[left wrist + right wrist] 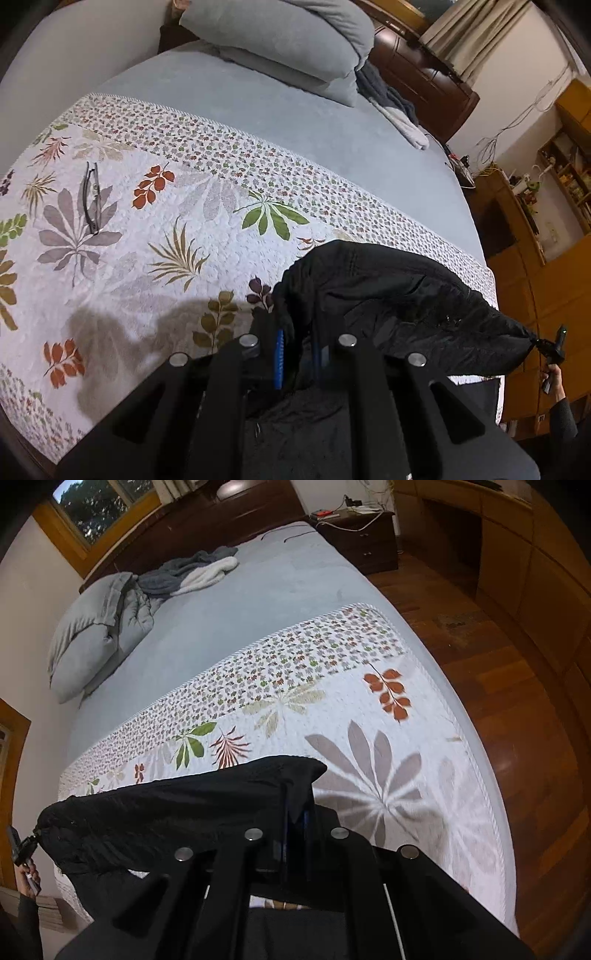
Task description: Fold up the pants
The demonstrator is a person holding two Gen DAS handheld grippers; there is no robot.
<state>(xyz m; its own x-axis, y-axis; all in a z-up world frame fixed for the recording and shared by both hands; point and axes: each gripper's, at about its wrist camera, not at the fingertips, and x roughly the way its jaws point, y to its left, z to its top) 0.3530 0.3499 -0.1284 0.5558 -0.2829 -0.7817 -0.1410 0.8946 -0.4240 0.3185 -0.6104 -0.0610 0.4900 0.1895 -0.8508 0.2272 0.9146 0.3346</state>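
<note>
Gripping one end of the black fabric pants (399, 306), the left gripper (295, 354) had its jaws closed on the cloth in the left wrist view, a blue pad showing beside the pinched fold. The pants stretched in the air from there toward the right edge of the bed (295, 122), where the right gripper (552, 349) held the other end in a person's hand (552, 380). Below them lay the white quilted bedspread with printed leaves (155, 229), and a pair of dark-framed glasses (90, 197) rested on it near the bed's left side.

In the right wrist view, the right gripper (295, 834) had its jaws closed on the pants (177, 812), which spanned above the foot of the bed to the left gripper (26, 845). A grey pillow (88, 638) sat by the headboard.
</note>
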